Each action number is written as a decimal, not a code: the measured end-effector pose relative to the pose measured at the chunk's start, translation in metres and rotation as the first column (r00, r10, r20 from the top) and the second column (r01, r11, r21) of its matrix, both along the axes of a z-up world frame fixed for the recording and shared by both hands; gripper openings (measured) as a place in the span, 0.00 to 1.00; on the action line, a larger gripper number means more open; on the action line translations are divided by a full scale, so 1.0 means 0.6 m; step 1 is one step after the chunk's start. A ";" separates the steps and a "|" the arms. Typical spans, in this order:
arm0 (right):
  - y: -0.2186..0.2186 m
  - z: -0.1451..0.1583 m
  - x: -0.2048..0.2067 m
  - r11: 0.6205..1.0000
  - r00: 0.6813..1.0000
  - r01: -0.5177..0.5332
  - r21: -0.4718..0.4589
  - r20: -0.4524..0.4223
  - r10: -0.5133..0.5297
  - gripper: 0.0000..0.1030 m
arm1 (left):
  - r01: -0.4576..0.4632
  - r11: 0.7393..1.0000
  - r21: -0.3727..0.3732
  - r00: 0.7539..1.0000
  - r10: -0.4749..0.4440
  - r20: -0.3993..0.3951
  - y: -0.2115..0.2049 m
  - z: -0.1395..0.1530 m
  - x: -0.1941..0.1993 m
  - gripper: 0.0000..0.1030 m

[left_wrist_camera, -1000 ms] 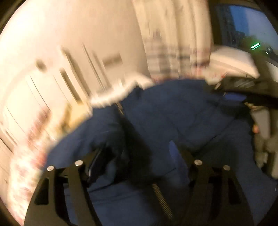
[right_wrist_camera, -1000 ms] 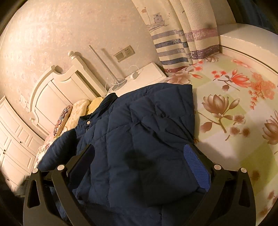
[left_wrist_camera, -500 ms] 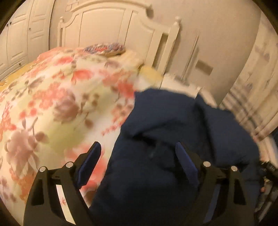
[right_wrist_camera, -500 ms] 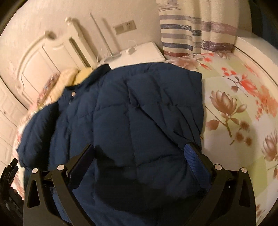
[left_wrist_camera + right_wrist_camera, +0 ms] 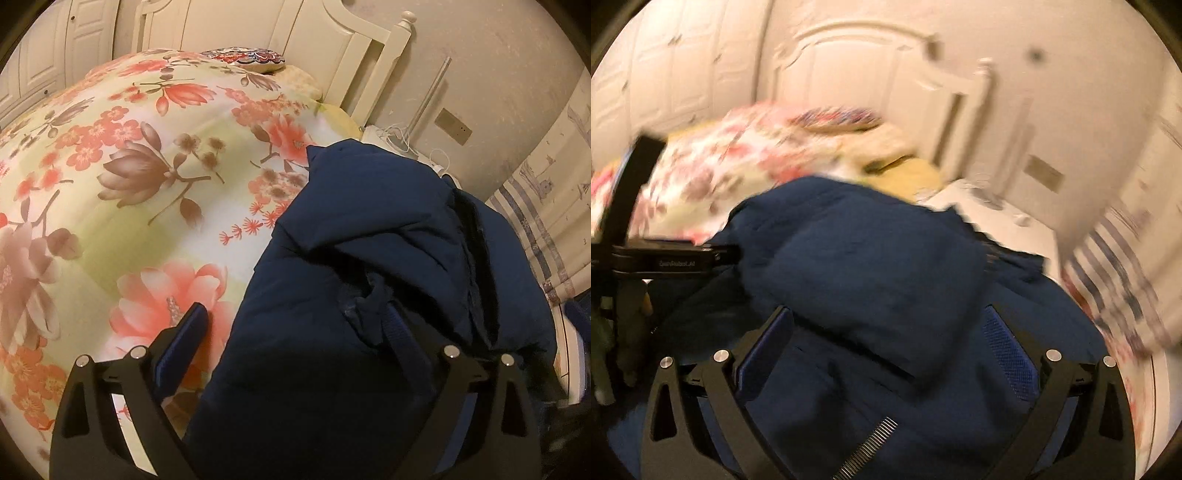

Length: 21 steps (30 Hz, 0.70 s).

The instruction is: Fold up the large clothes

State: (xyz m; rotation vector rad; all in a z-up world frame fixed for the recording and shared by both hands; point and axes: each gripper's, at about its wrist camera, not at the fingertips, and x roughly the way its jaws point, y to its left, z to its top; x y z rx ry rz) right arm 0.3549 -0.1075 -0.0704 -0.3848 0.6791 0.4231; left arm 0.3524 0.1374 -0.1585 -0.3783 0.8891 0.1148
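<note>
A dark navy padded jacket (image 5: 388, 266) lies bunched on a floral bed quilt (image 5: 122, 177), with one part folded over the rest. My left gripper (image 5: 295, 328) is open just above the jacket's near left edge; its left finger is over the quilt, its right finger over the fabric. In the blurred right wrist view the jacket (image 5: 871, 258) fills the middle. My right gripper (image 5: 886, 332) is open over it, holding nothing. The left gripper's body (image 5: 661, 258) shows at the left of that view.
A white headboard (image 5: 295, 40) and a patterned pillow (image 5: 247, 61) stand at the far end of the bed. A white nightstand with cables (image 5: 399, 138) and a striped curtain (image 5: 546, 206) are at the right. White wardrobe doors (image 5: 55, 48) are at the left.
Both views have swung sharply. The left camera now looks along the bed toward the headboard. The right gripper has turned left over the jacket and is blurred with motion. Both stay open.
</note>
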 end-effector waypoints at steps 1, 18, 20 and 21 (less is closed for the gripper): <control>0.021 -0.016 0.014 0.999 1.000 -0.017 -0.033 -0.027 0.016 0.95 | 0.000 1.000 -0.001 1.000 0.000 0.000 0.000 -0.001 0.000 0.92; -0.424 -0.014 0.009 0.486 0.862 0.501 0.716 -0.363 -0.354 0.50 | 0.001 1.000 -0.001 1.000 -0.001 -0.001 -0.004 -0.001 0.003 0.93; -0.442 -0.043 0.013 0.464 0.833 0.552 0.693 -0.434 -0.343 0.55 | 0.002 1.000 -0.001 1.000 -0.002 -0.001 -0.005 -0.001 0.004 0.93; -0.446 -0.060 0.014 0.448 0.825 0.565 0.693 -0.464 -0.323 0.63 | 0.002 1.000 0.000 1.000 -0.002 -0.001 -0.005 -0.001 0.004 0.93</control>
